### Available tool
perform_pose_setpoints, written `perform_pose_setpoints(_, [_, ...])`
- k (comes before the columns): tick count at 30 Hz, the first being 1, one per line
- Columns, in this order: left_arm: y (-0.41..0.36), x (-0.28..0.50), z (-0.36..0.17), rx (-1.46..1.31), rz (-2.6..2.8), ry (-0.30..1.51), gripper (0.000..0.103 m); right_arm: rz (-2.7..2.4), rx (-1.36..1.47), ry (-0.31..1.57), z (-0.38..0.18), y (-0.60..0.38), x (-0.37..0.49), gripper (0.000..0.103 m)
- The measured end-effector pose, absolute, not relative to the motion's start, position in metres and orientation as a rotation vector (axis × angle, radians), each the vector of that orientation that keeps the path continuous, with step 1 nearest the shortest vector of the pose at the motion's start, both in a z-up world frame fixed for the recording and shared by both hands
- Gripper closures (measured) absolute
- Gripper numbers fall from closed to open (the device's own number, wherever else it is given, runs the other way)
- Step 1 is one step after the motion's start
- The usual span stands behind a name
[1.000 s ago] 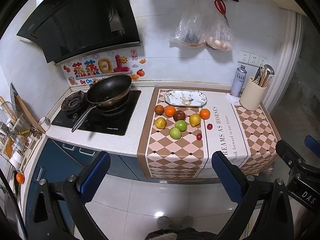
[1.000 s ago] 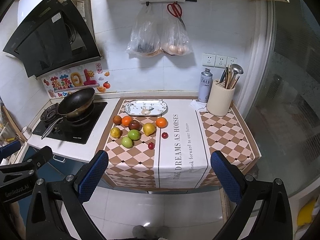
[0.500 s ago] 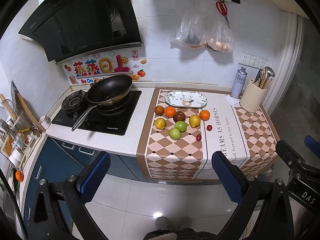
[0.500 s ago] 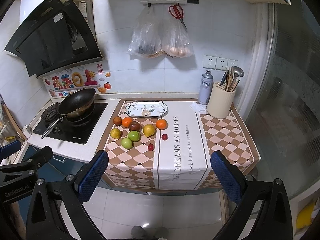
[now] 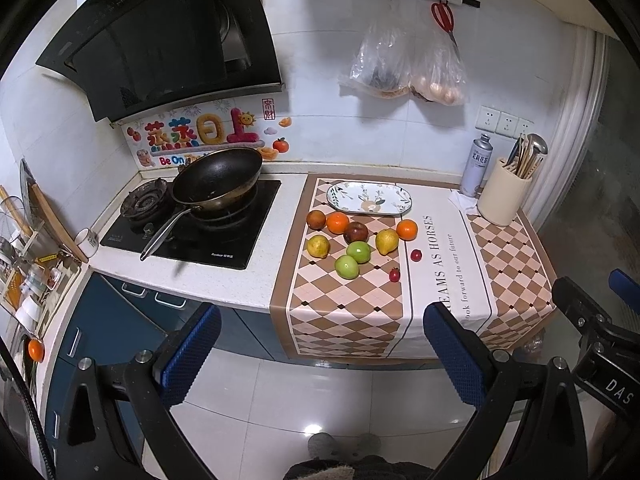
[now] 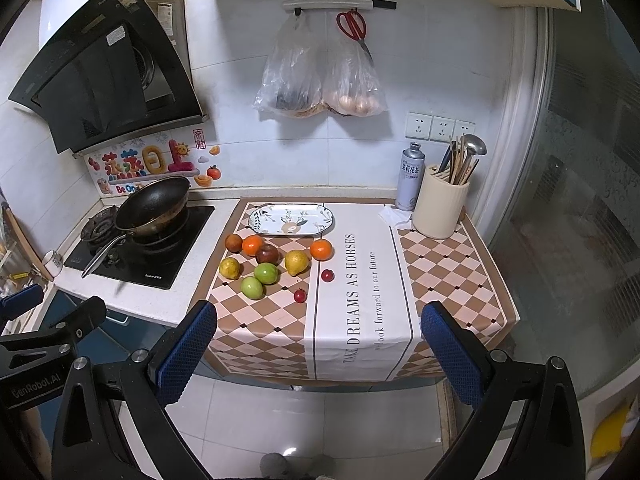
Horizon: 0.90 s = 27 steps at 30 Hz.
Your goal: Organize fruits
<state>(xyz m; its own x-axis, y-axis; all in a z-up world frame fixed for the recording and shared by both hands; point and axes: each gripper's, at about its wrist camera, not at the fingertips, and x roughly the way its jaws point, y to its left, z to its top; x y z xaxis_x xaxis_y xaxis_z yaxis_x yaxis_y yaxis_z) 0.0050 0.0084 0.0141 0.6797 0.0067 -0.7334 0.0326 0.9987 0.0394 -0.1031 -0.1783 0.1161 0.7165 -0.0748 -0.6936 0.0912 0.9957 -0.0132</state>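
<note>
Several fruits lie loose on the checked cloth: two oranges, two green apples, two yellow pears, a dark red apple, a brown fruit and two small red fruits. An empty patterned oval plate lies behind them, also in the right wrist view. My left gripper is open and empty, well in front of the counter. My right gripper is open and empty, near the cloth's front edge.
A black wok sits on the hob left of the cloth. A cream utensil holder and a spray can stand at the back right. Plastic bags and scissors hang on the wall. A glass door is at the right.
Both grippers have edged slightly toward the counter; the fruits and plate have not moved.
</note>
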Motion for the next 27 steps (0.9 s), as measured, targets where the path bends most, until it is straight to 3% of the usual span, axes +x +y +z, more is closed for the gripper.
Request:
perform_pose_setpoints(18, [0.002, 0.018, 0.019, 0.033, -0.041, 0.829, 0.0, -0.101, 0.039, 0.767, 0.118, -0.179, -0.097, 0.0])
perform_pose_setpoints(27, [0.042, 0.061, -0.012, 0.004, 0.044, 0.774, 0.0, -0.111, 0.164, 0.769, 0.094, -0.177, -0.058, 0.0])
